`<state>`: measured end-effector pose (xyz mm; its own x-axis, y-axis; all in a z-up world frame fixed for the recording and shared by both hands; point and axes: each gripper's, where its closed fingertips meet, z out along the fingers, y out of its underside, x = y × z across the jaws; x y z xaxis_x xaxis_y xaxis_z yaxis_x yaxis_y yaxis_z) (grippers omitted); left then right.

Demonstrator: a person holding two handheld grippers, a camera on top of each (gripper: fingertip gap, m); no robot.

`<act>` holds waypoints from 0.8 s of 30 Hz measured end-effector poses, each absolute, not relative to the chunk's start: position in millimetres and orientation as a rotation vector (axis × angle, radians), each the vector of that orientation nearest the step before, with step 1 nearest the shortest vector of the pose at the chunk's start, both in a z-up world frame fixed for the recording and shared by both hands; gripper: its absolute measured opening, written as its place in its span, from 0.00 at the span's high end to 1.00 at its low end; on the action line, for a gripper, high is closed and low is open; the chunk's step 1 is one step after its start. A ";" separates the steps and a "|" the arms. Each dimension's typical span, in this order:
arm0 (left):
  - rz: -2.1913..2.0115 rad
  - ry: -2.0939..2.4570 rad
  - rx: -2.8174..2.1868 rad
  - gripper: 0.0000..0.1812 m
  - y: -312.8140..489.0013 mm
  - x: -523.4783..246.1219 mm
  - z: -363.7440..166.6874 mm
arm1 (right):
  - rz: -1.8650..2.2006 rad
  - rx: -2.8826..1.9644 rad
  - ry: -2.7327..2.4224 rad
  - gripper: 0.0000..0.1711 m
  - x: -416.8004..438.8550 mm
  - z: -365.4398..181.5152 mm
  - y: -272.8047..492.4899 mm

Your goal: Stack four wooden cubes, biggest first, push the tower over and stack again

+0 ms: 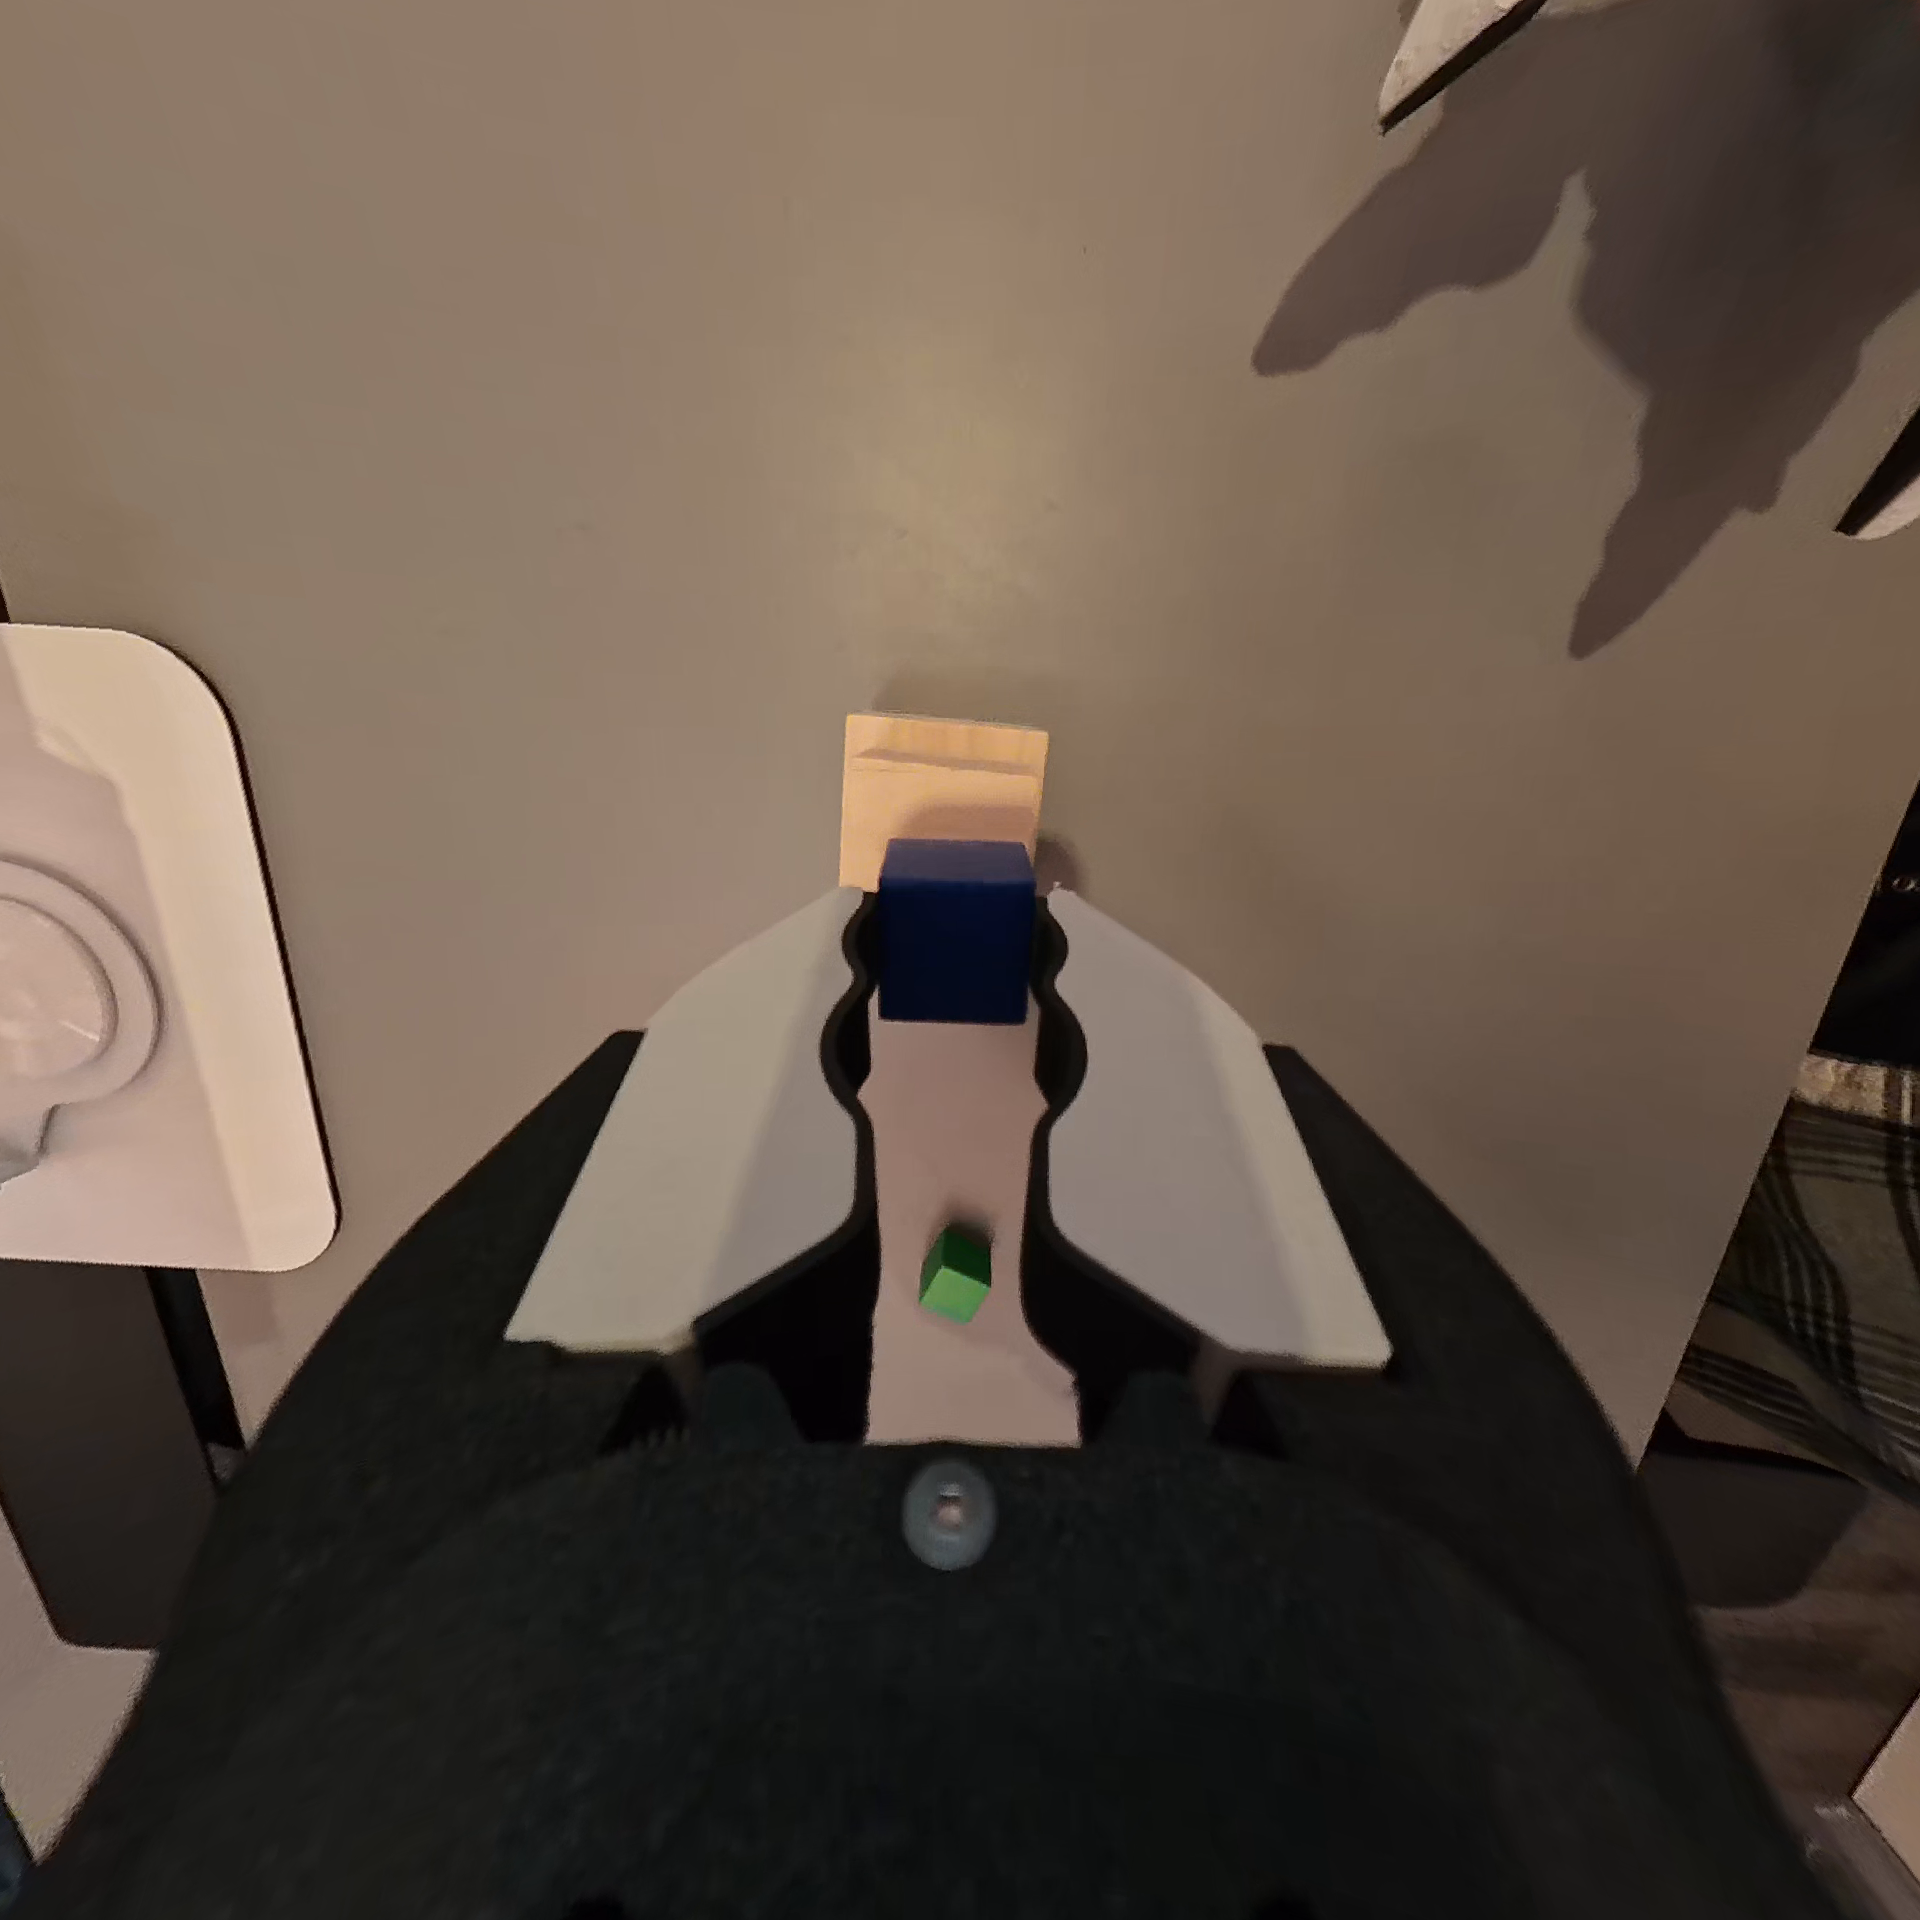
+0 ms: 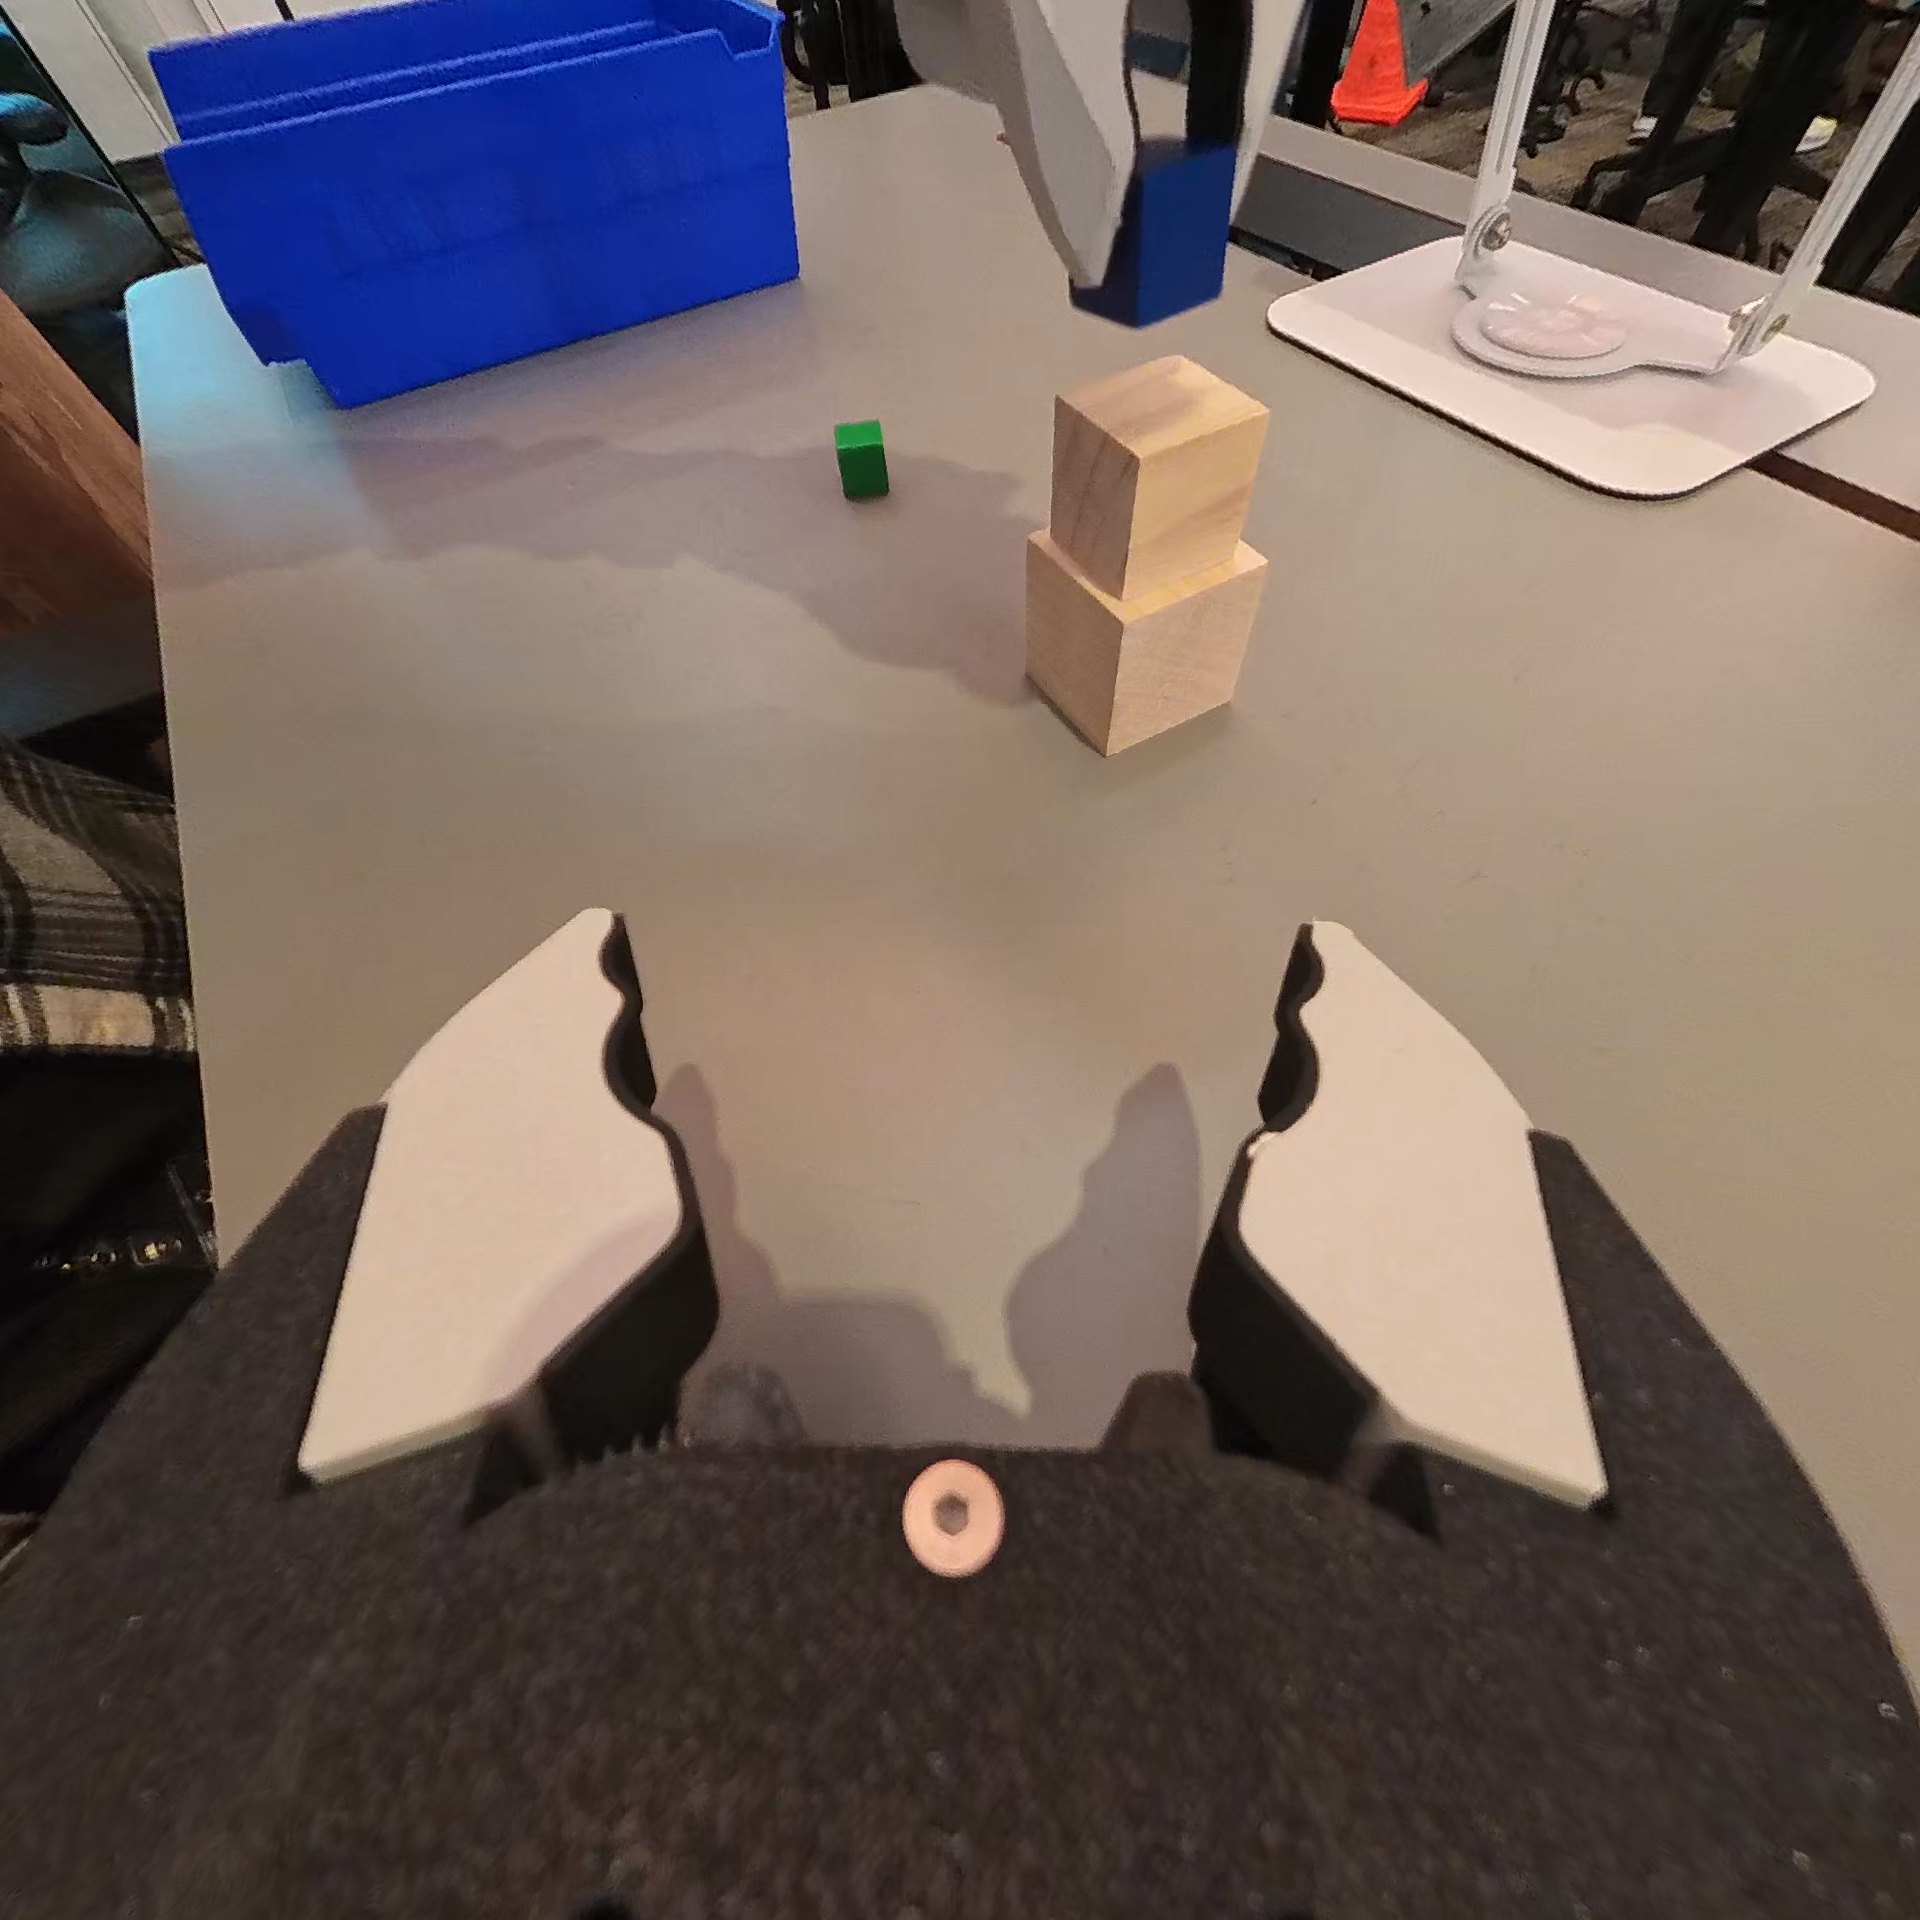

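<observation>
Left gripper (image 1: pixel 954 914) holds blue cube (image 1: pixel 954 935) above stack (image 2: pixel 1148 551).

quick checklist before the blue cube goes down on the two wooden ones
1. Grip: left gripper shut on the blue cube, held square between the jaws: ok.
2. Base: upper wooden cube sits on the lower wooden cube, turned slightly against it but fully supported: ok.
3. Alignment: blue cube hangs above the stack in the right wrist view; exact centring: cannot tell.
4. Right gripper open, empty, well back from the stack: ok.
5. Green cube lies loose on the table, apart from the stack: ok.
</observation>
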<state>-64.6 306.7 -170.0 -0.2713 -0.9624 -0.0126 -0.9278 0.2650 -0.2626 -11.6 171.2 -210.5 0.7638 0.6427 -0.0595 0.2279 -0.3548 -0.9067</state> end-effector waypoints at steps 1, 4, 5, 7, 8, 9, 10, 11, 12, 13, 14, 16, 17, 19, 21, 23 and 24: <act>-0.305 2.359 -1.784 0.85 306.2 -63.8 -171.3 | 0.504 -1.927 -0.663 0.33 -11.7 -210.3 171.1; -0.282 2.366 -1.788 0.85 306.5 -63.0 -175.4 | 0.505 -1.927 -0.663 0.33 -11.7 -210.3 171.0; -0.274 2.374 -1.784 0.85 306.5 -63.0 -176.7 | 0.507 -1.927 -0.663 0.33 -11.7 -210.3 170.9; -0.265 2.389 -1.782 0.85 305.9 -62.8 -179.4 | 0.508 -1.926 -0.663 0.33 -11.8 -210.2 170.7; -0.260 2.398 -1.775 0.85 305.6 -62.6 -180.6 | 0.509 -1.926 -0.664 0.33 -12.0 -210.2 170.6; -0.251 2.405 -1.771 0.85 305.7 -62.5 -181.6 | 0.510 -1.925 -0.665 0.33 -12.2 -210.1 170.5; -0.249 2.410 -1.768 0.85 305.5 -62.2 -182.1 | 0.509 -1.926 -0.665 0.33 -12.2 -210.2 170.5; -0.258 2.414 -1.767 0.85 304.6 -61.5 -182.3 | 0.510 -1.926 -0.666 0.33 -12.4 -210.4 170.3; -0.262 2.414 -1.767 0.85 304.6 -61.0 -182.6 | 0.510 -1.927 -0.667 0.33 -12.4 -210.4 170.3; -0.259 2.412 -1.766 0.85 305.4 -60.6 -183.0 | 0.509 -1.927 -0.667 0.33 -12.2 -210.4 170.2; -0.259 2.414 -1.764 0.85 305.7 -60.6 -183.5 | 0.510 -1.926 -0.667 0.33 -12.1 -210.4 170.1; -0.261 2.413 -1.774 0.85 306.8 -61.2 -185.6 | 0.512 -1.926 -0.665 0.33 -11.8 -210.3 170.1; -0.266 2.414 -1.777 0.85 306.8 -61.5 -186.7 | 0.511 -1.925 -0.664 0.33 -11.7 -210.2 170.1; -0.269 2.414 -1.780 0.85 307.2 -62.1 -188.7 | 0.511 -1.924 -0.663 0.33 -11.3 -210.0 170.2; -0.268 2.413 -1.780 0.85 307.7 -62.2 -189.5 | 0.515 -1.923 -0.662 0.33 -11.4 -209.9 170.1; -0.265 2.413 -1.780 0.85 308.0 -62.0 -189.5 | 0.514 -1.925 -0.664 0.33 -11.7 -210.6 170.1; -0.269 2.415 -1.779 0.85 307.6 -61.7 -189.5 | 0.516 -1.926 -0.667 0.33 -12.3 -210.7 169.9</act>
